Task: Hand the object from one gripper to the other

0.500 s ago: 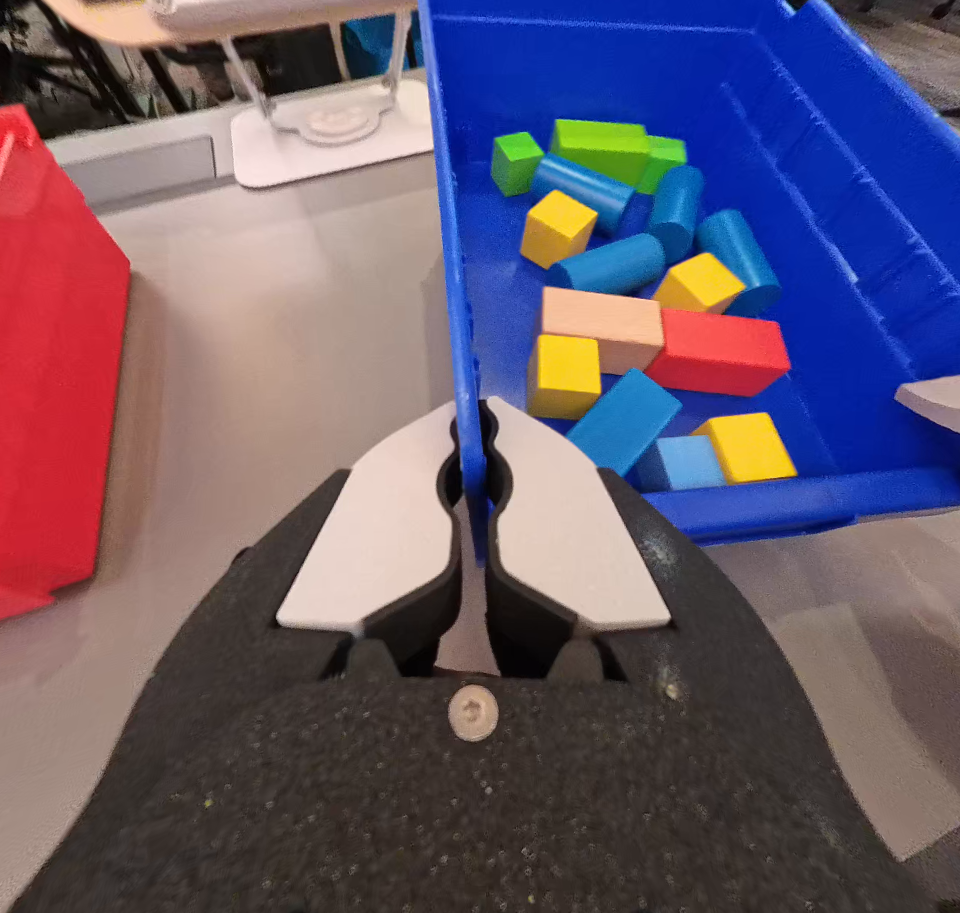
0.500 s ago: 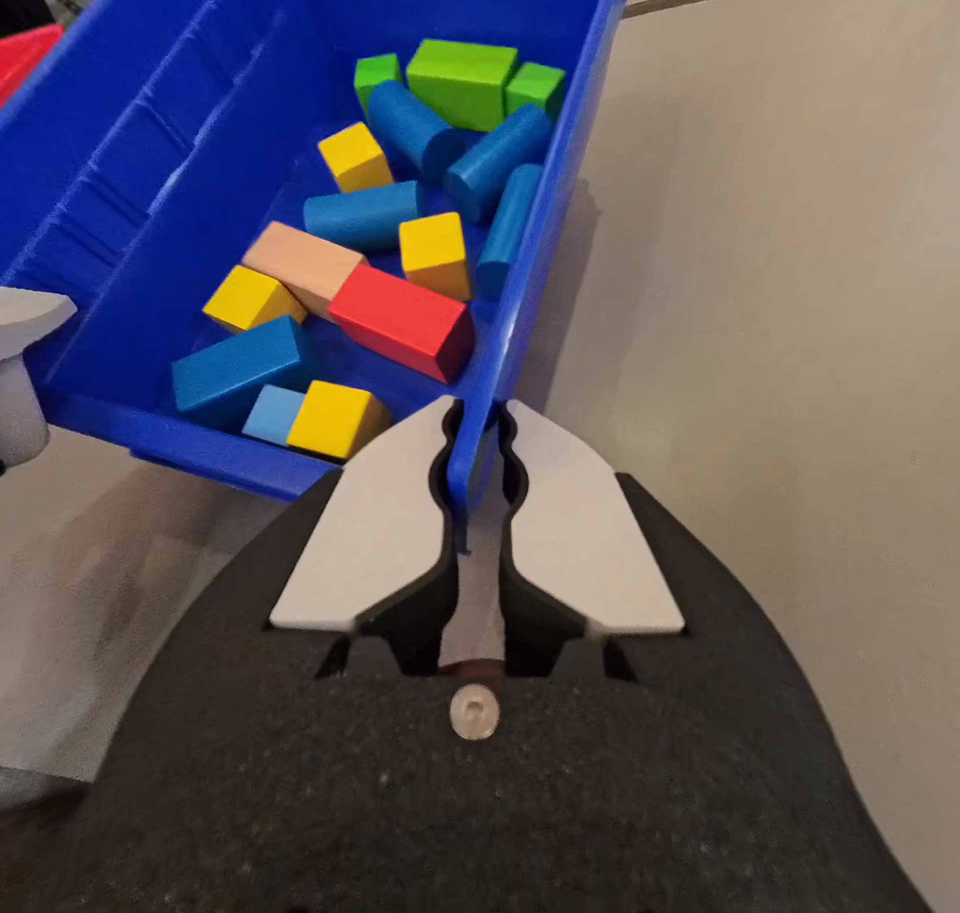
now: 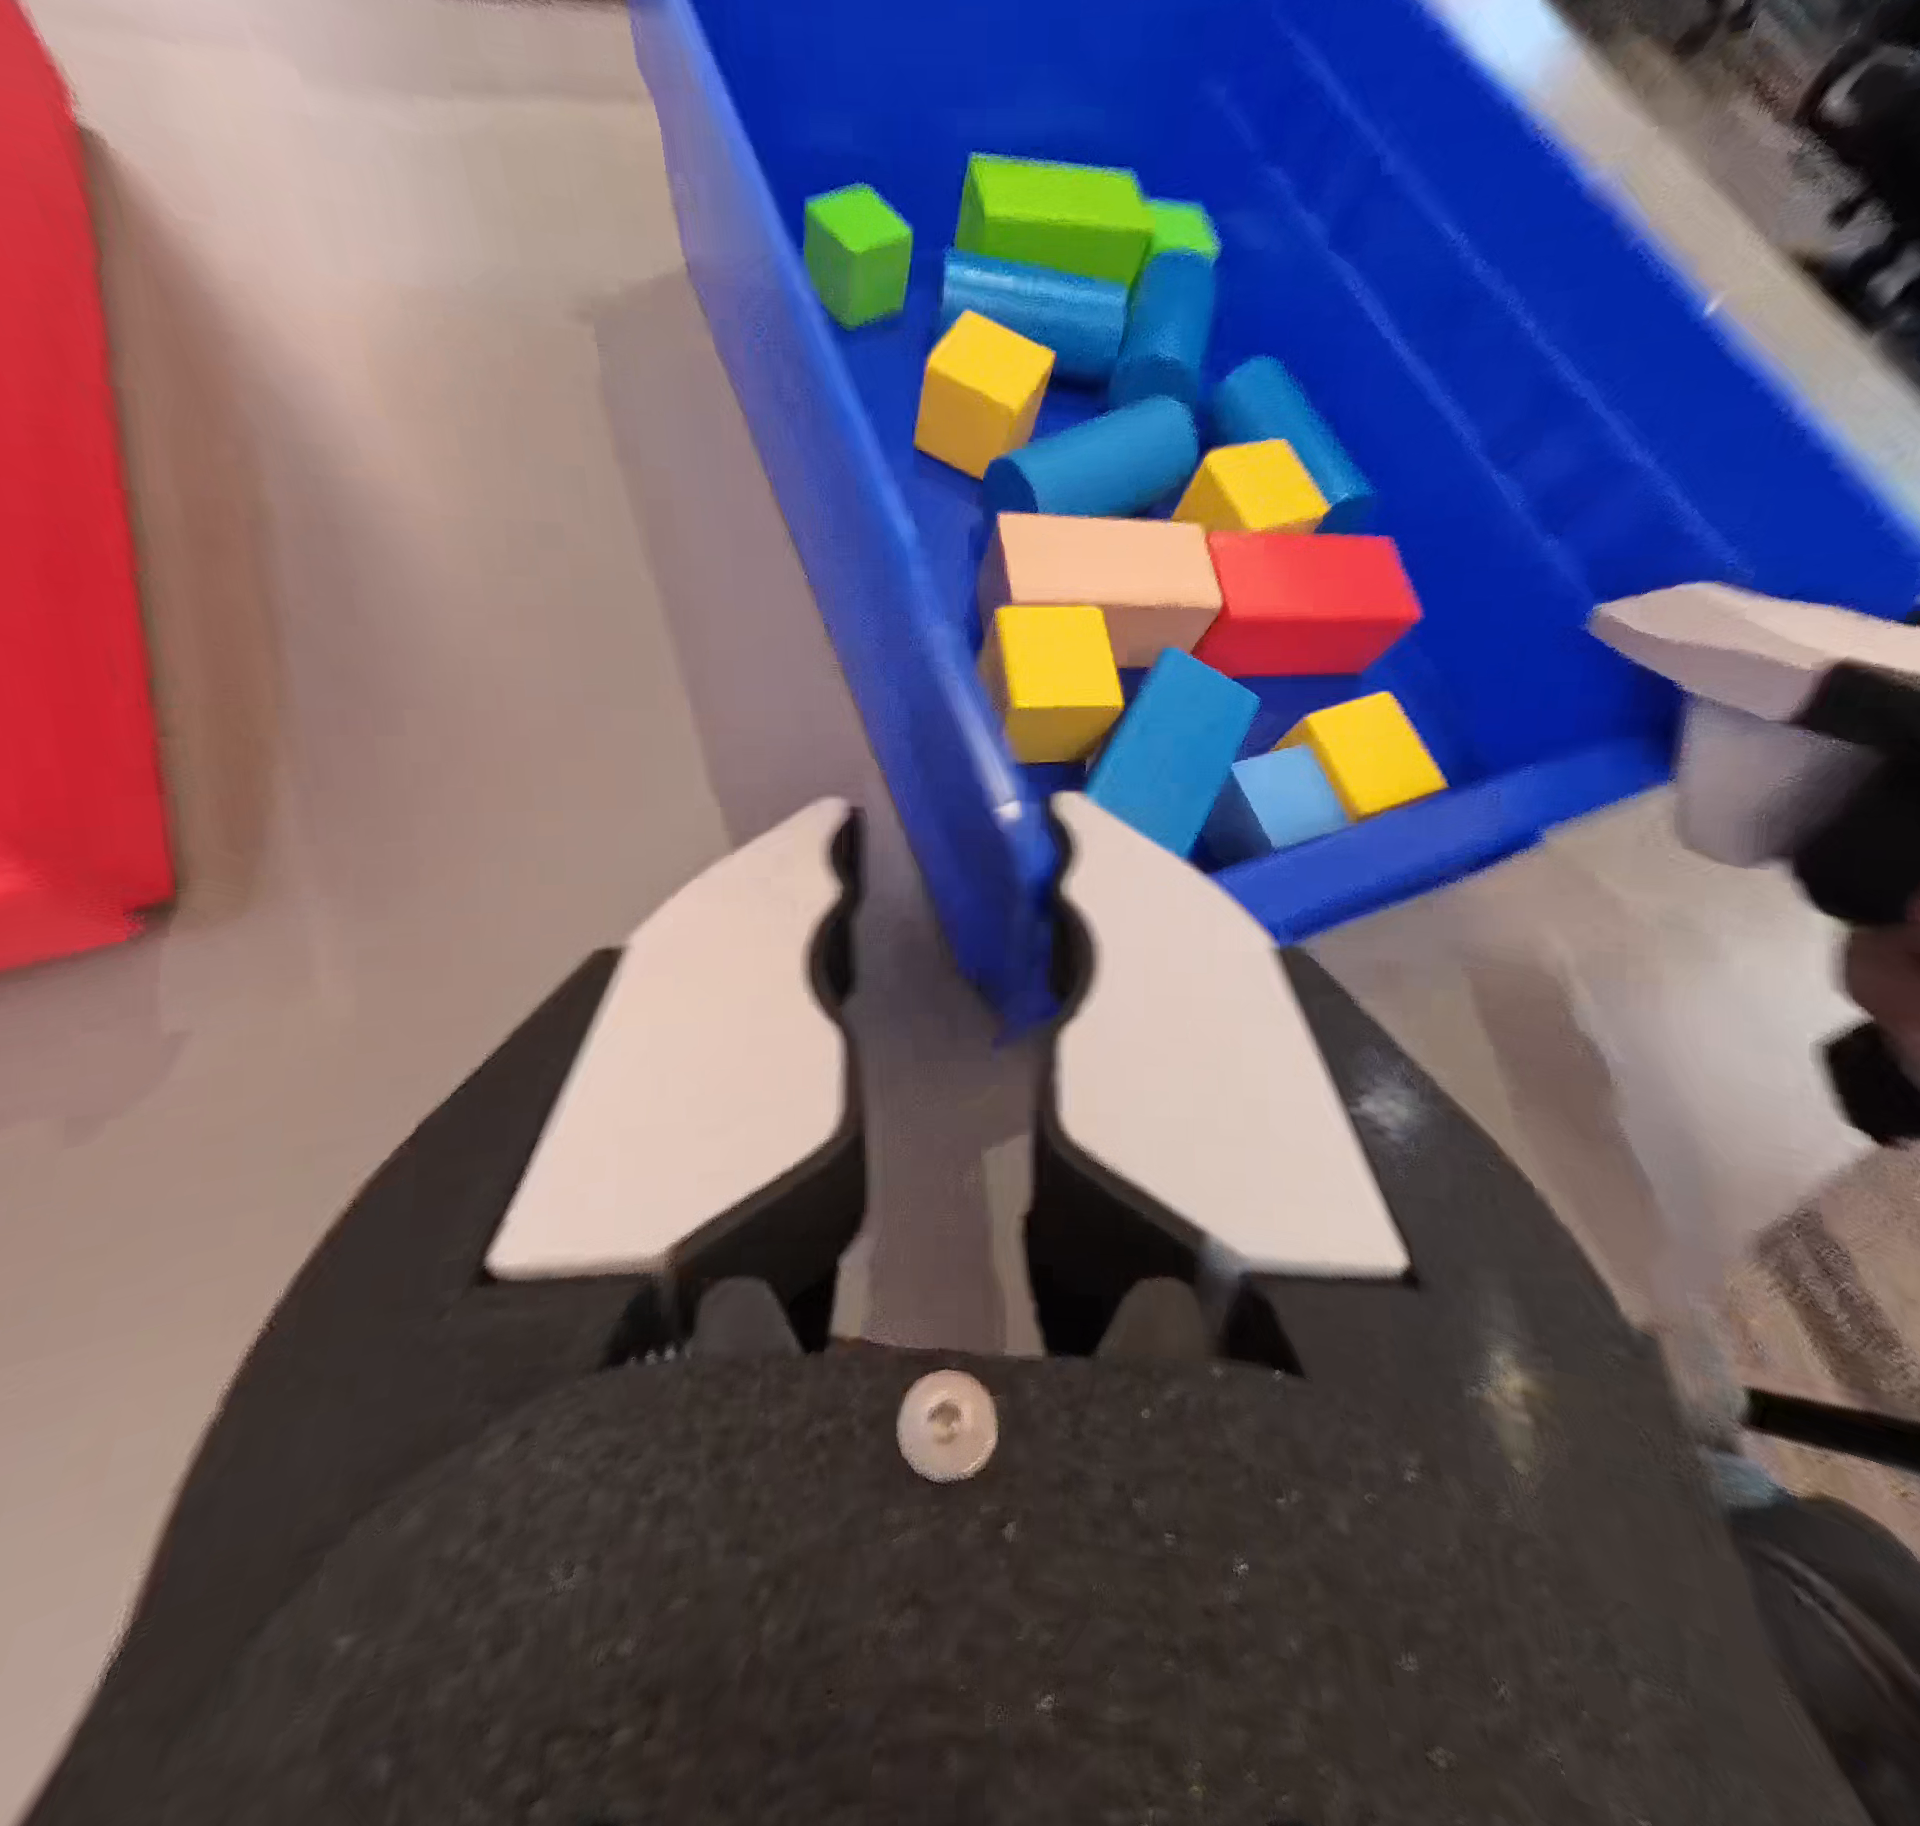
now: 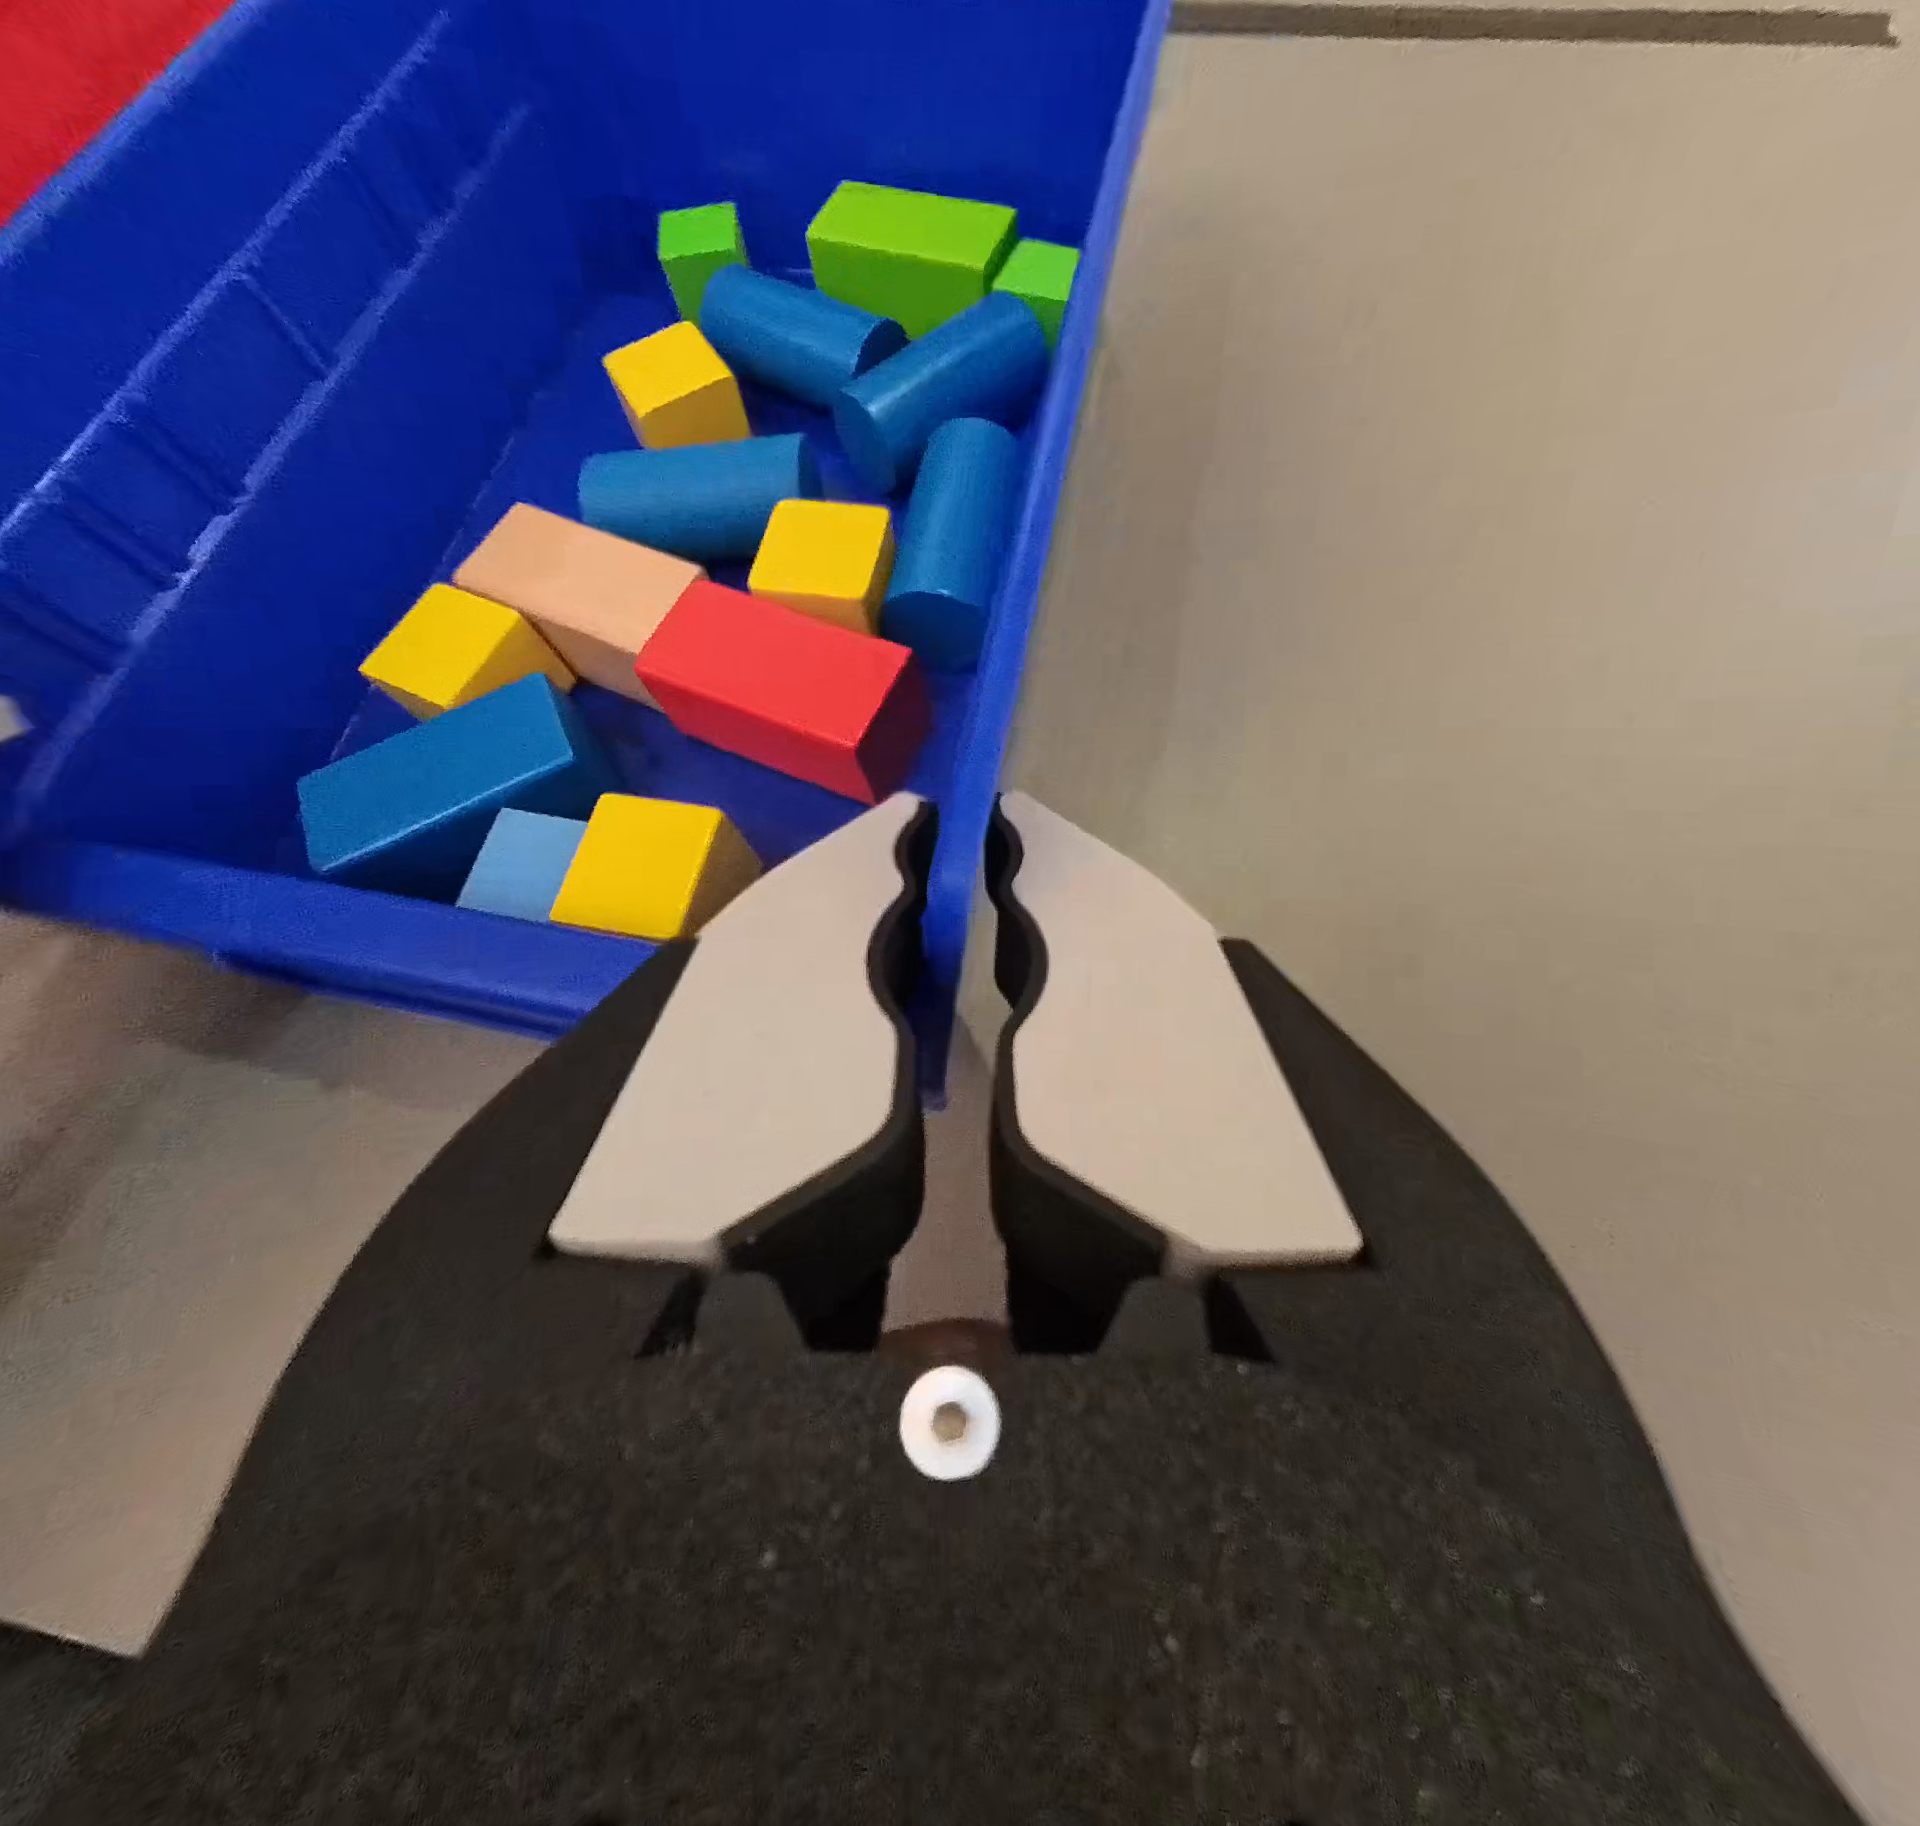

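two grippers on one blue bin [image 3: 1351, 218]: left gripper [image 3: 951, 841] has spread its fingers, with the bin's left side wall standing in the gap, touching the inner face of the right finger [image 3: 1164, 1049] and clear of the left one. right gripper [image 4: 961, 820] fingers look nearly together with the bin's right side wall between them; i read that as pinching the wall, though contact on the outer finger is hard to confirm.

step in hand, my read: handover's release phase, left letting go, right taking the load. next move calls for the left to back straight out along the wall without snagging the rim, while the right keeps a firm pinch, since a one-wall grip lets the bin sag.

bin sits between the grippers, apparently lifted off the grey table [image 3: 416, 529] and tilted. long axis runs away from both cameras, low front lip [image 4: 312, 903] toward the grippers. loose wooden blocks [image 4: 774, 675] are piled inside toward the near end. red bin [image 3: 62, 529] off to the left.
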`<action>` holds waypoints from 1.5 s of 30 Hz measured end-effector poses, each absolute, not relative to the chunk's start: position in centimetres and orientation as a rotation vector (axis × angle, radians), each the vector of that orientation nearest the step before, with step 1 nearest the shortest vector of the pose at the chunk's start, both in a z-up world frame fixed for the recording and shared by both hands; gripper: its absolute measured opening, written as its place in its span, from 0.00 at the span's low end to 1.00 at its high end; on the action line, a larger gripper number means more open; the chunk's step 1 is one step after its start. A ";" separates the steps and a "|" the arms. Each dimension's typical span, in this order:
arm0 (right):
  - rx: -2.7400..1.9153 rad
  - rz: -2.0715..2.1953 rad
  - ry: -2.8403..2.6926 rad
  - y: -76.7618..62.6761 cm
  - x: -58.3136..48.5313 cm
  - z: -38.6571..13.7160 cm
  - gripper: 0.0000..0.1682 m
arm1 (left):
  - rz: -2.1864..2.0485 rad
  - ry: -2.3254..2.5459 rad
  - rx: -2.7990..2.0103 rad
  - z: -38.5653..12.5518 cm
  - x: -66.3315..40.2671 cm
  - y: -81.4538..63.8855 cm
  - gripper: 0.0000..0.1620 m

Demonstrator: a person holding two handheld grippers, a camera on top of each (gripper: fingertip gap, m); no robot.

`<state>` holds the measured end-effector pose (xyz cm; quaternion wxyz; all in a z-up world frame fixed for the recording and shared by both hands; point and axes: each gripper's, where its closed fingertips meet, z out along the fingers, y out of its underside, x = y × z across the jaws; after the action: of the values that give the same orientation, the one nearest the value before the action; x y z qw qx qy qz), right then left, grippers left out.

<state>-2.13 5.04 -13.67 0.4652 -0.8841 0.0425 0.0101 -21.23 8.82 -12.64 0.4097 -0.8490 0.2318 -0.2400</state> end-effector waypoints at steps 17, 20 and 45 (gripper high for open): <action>-2.118 0.217 0.145 4.9 -4.5 -13.4 0.18 | -0.356 0.369 -2.108 -11.0 -47.5 22.6 0.32; -2.151 0.187 0.121 4.9 -3.6 -13.4 0.24 | -0.343 0.410 -2.164 -12.9 -45.7 24.2 0.24; -2.208 0.015 -0.008 10.0 -10.7 -14.2 0.03 | -0.298 0.269 -2.105 -12.1 -49.4 25.3 0.33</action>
<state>-10.72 9.98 -14.16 0.4498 -0.8931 -0.0033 0.0061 -49.39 25.31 -12.06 0.4789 -0.8623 0.1104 -0.1222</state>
